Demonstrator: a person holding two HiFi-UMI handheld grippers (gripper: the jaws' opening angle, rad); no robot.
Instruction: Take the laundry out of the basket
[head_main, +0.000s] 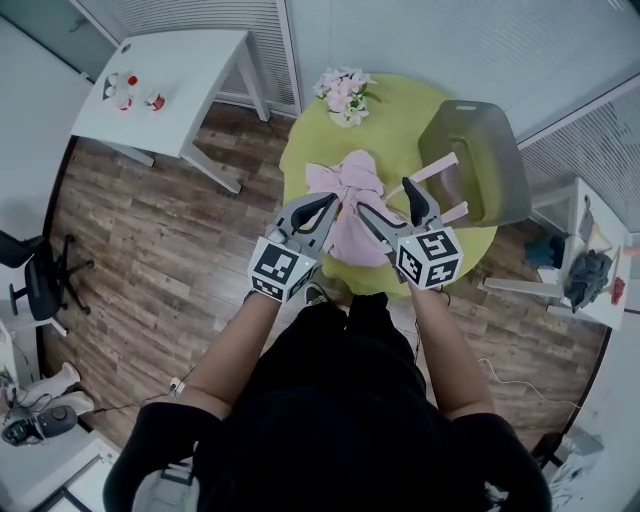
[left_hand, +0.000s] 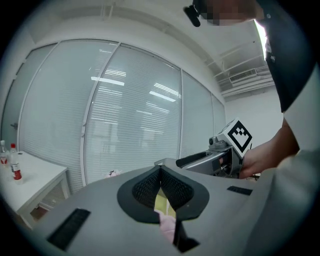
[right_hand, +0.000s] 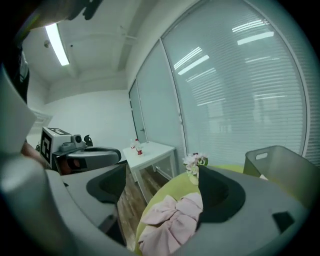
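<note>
Filling the middle of the head view, the round green counter (head_main: 400, 100) carries everything that matters. The grey basket (head_main: 475, 150) stands on its right side, and nothing can be made out inside it from here. The pink garment (head_main: 350, 190) already lies out of the basket, spread on the counter near the person, between the two grippers. The right gripper (head_main: 385, 198) hangs over the garment's right edge with its jaws wide apart and nothing between them but the cloth below. The left gripper (head_main: 327, 205) sits at the garment's left edge, jaws closed tip to tip. A sliver of pink shows in the slit, but whether it is pinched is unclear. A small vase of flowers (head_main: 345, 92) stands at the far rim.

The unloading looks nearly or fully done. The next move calls for checking the basket, or for letting go and drawing back.
</note>
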